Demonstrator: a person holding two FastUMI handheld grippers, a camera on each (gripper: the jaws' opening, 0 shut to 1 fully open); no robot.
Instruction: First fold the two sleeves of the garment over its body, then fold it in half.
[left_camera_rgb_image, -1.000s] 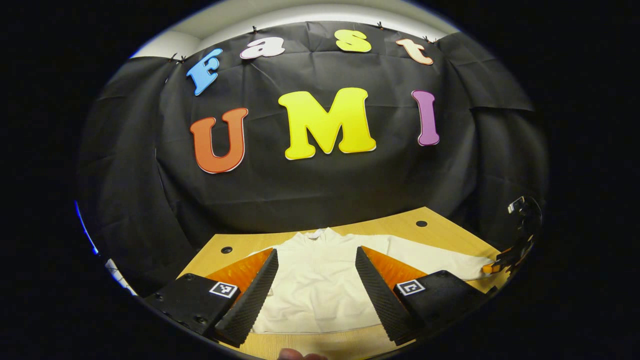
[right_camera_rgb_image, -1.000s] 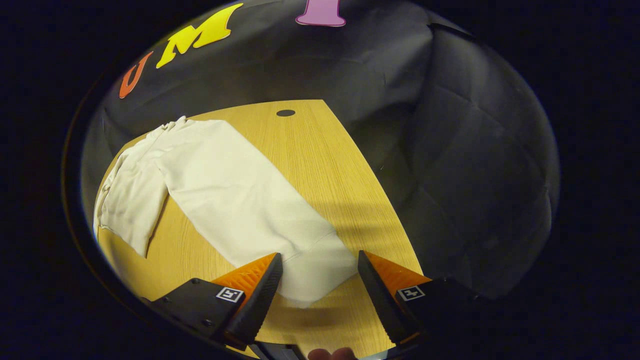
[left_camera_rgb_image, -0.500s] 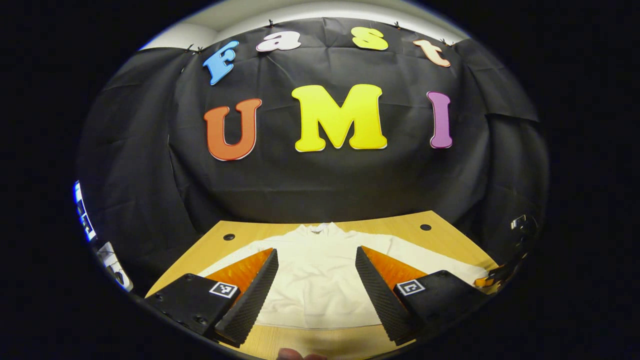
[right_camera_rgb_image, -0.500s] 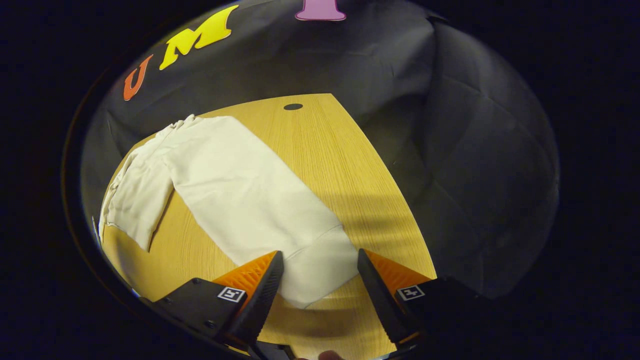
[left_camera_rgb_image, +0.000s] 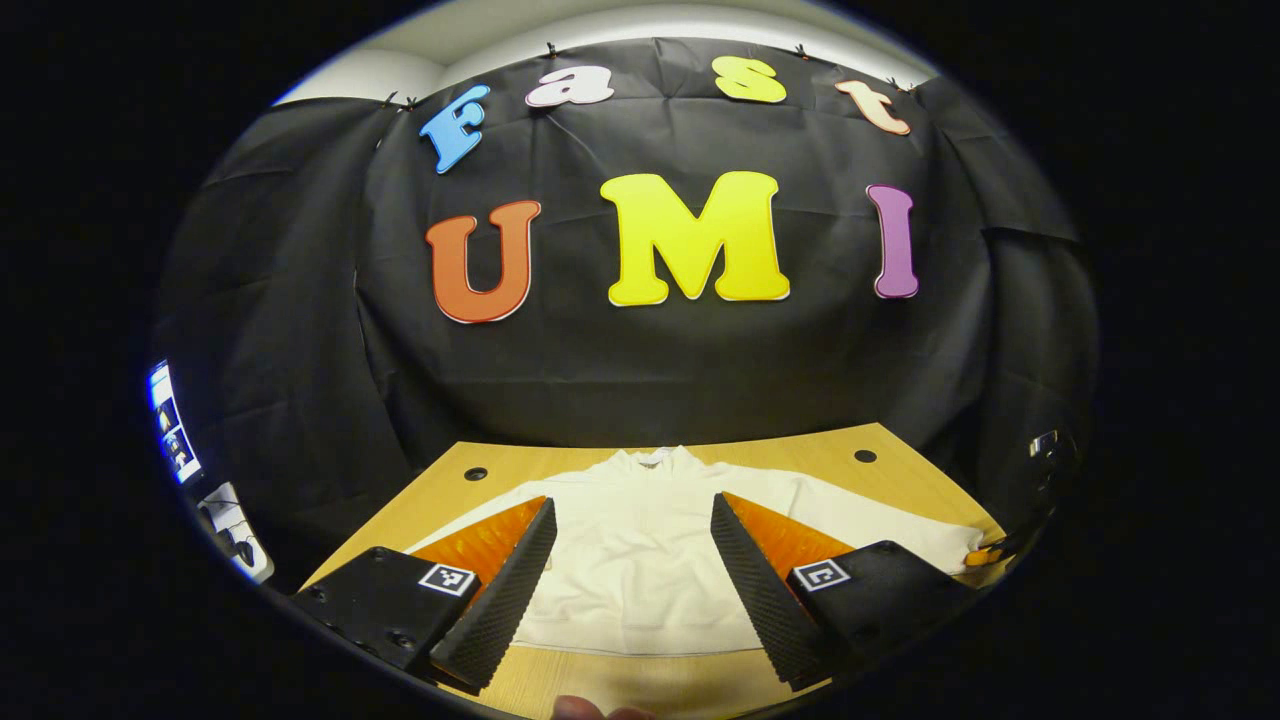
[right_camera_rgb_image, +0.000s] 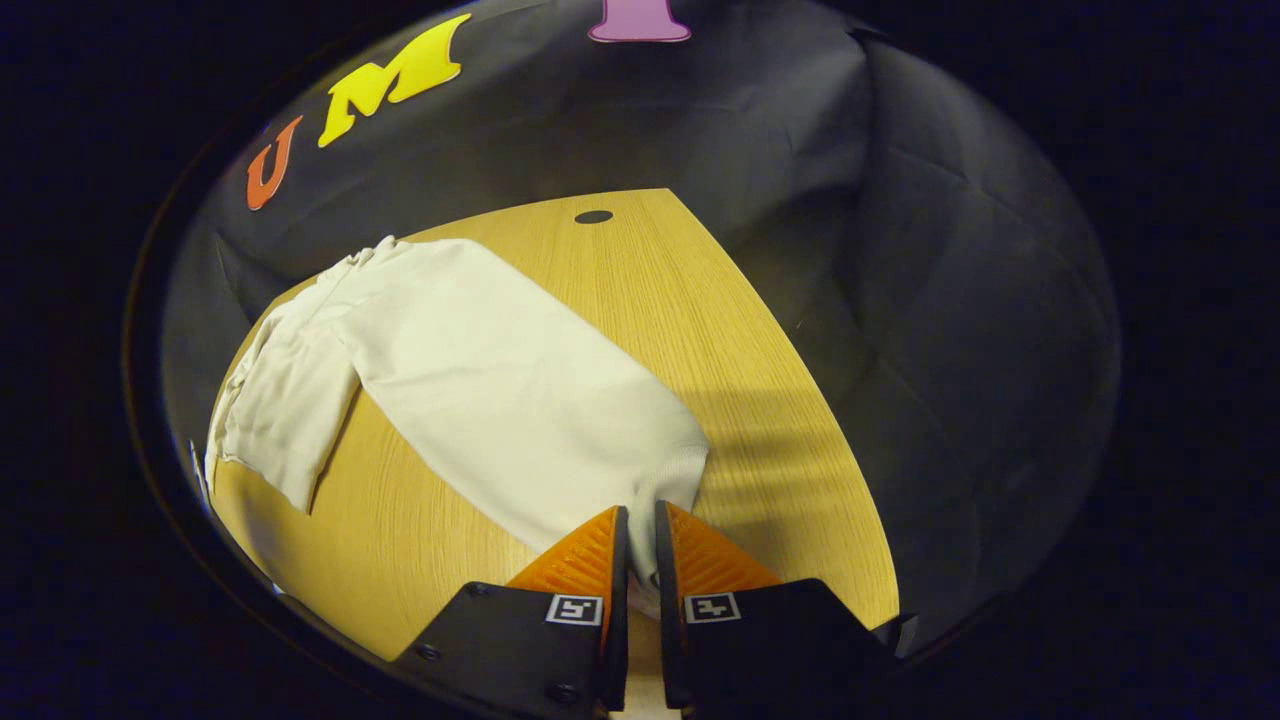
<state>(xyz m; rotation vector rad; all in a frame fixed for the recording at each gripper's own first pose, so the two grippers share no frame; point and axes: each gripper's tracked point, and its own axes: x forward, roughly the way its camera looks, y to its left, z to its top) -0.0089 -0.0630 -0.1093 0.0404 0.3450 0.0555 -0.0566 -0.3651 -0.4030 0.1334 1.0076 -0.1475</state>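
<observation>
The cream long-sleeved fabric garment (left_camera_rgb_image: 640, 560) lies flat on the light wooden desk (right_camera_rgb_image: 760, 400). The right gripper (right_camera_rgb_image: 638, 560) pinches that garment's sleeve cuff (right_camera_rgb_image: 665, 480), probably to fold it over the body. The left gripper (left_camera_rgb_image: 632, 570) hovers wide open and empty above the garment's hem.

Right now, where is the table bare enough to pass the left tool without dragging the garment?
Bare table lies between the hem and the near edge, and at the far corners by the holes. In the right gripper view, wood is free on both sides of the sleeve. The garment crowds the middle.
</observation>
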